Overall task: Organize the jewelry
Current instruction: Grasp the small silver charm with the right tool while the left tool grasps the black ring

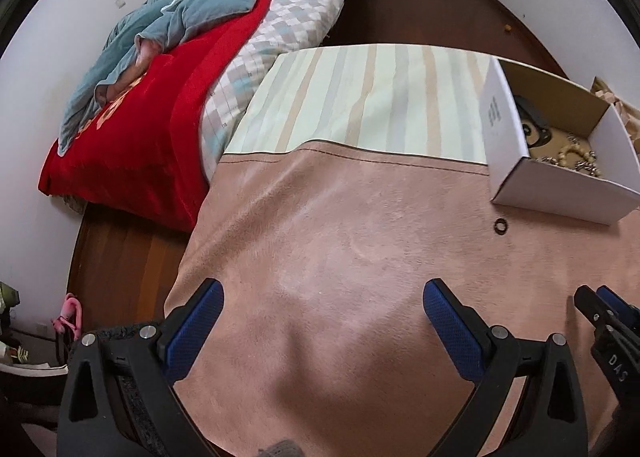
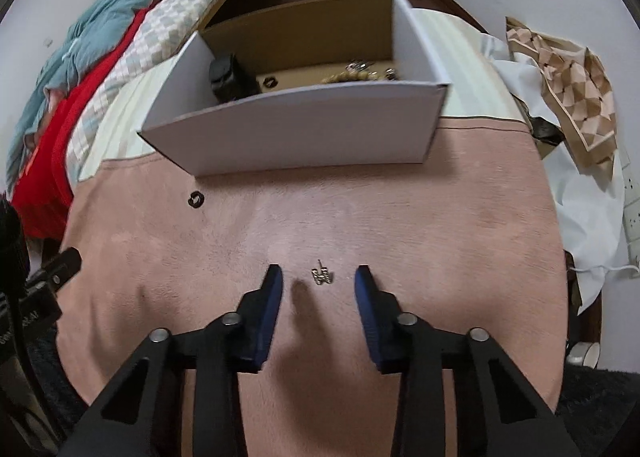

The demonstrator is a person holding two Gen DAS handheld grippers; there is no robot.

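Jewelry lies in two places on the tabletop (image 2: 460, 217), which is covered by a pink cloth near the cameras and a pale striped cloth farther back. In the right wrist view a small silver earring (image 2: 321, 275) rests on the pink cloth at the lower middle of the frame, between the blue pads of the right hand-held gripper (image 2: 319, 277). The pads stand apart on either side of the earring without touching it, so nothing is clamped. A dark ring (image 2: 195, 199) lies alone on the cloth at the left of that frame, just in front of the near left corner of a white cardboard box (image 2: 296, 129). The box sits open at the upper middle, straddling the seam between the two cloths. Inside it are a bead bracelet (image 2: 348, 76), some small metal pieces and a black object (image 2: 228, 77) at its left end.

In the left wrist view the left hand-held gripper (image 1: 324, 297) hangs over bare pink cloth at the bottom of the frame, its jaws wide apart and empty. The same box shows at the right edge. A bed (image 1: 160, 97) with a red blanket and a teal quilt fills the upper left. Patterned fabric (image 2: 568, 93) lies crumpled at the right of the right wrist view.
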